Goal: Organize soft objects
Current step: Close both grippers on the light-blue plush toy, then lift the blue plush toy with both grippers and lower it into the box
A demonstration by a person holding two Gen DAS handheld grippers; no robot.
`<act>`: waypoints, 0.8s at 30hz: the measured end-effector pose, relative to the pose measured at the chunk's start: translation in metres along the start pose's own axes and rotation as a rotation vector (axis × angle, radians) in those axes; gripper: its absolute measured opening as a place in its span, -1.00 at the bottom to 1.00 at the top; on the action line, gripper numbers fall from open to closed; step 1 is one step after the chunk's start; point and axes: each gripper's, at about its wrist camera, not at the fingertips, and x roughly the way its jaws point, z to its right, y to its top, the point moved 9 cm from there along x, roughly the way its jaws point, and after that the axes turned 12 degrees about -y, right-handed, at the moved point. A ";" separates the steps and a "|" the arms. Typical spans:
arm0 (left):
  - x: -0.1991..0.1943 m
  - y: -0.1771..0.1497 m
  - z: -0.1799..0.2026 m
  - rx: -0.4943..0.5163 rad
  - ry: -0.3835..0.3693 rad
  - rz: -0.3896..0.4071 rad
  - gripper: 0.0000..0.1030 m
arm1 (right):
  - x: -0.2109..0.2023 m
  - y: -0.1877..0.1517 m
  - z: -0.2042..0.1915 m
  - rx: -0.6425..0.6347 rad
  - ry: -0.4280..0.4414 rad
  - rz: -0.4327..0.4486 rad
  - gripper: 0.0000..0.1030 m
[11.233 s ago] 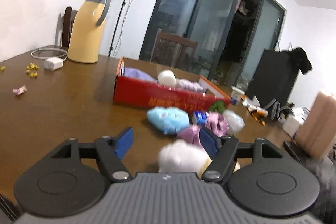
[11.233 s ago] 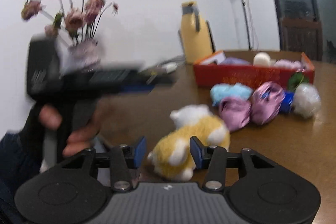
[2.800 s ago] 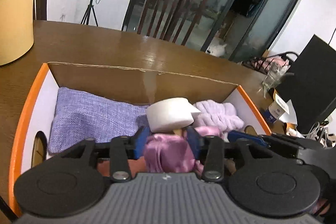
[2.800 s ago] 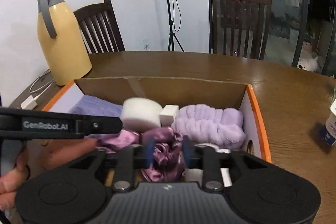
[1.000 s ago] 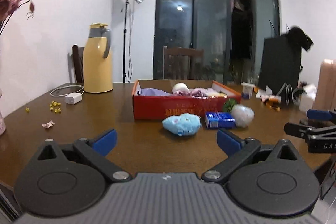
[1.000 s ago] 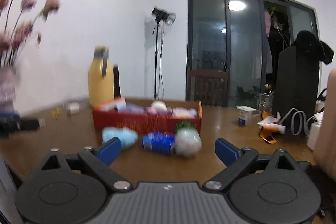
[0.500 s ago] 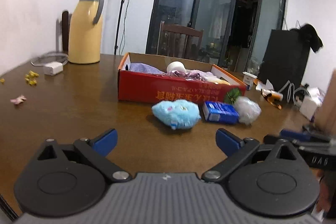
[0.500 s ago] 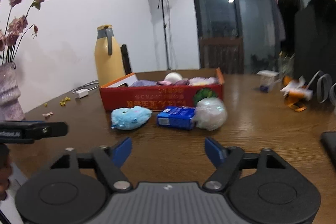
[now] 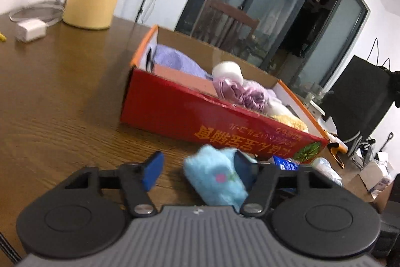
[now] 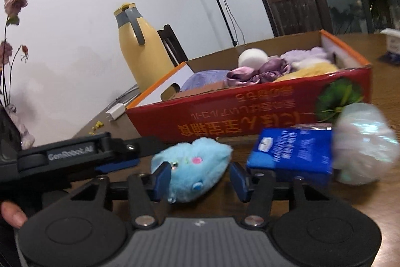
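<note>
I am putting my right gripper (image 10: pixel 200 178) around the blue fluffy toy (image 10: pixel 192 163), low in the middle of the frame. Its fingers are sitting wide on both sides, not squeezing. My left gripper (image 9: pixel 197 168) is open too, with the toy beside its right finger. I think the toy is going into the red box (image 10: pixel 250 114) behind it, where other soft things are lying. Everything is sitting on a brown wooden table (image 9: pixel 62 91). A yellow jug (image 10: pixel 142 49) is standing upper left, by a white wall.

Dim indoor light, blurred fisheye edges
</note>
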 end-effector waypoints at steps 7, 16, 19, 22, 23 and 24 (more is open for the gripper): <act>-0.015 -0.018 0.014 -0.025 -0.071 -0.038 -0.27 | -0.013 -0.006 0.000 0.019 0.032 -0.030 -0.36; -0.077 -0.041 0.025 -0.008 -0.049 0.010 -0.01 | -0.106 -0.046 -0.014 -0.166 0.143 -0.078 -0.27; -0.092 -0.042 0.024 -0.050 -0.095 0.038 0.17 | -0.110 -0.036 0.003 -0.074 0.120 -0.028 -0.06; -0.083 -0.046 0.027 -0.068 -0.132 0.013 0.17 | -0.088 -0.032 0.014 0.027 0.103 -0.015 0.11; -0.078 -0.048 0.026 -0.075 -0.132 0.006 0.17 | -0.079 -0.033 0.016 0.060 0.094 -0.019 0.14; -0.075 -0.050 0.025 -0.091 -0.134 -0.001 0.17 | -0.072 -0.035 0.017 0.085 0.090 -0.030 0.14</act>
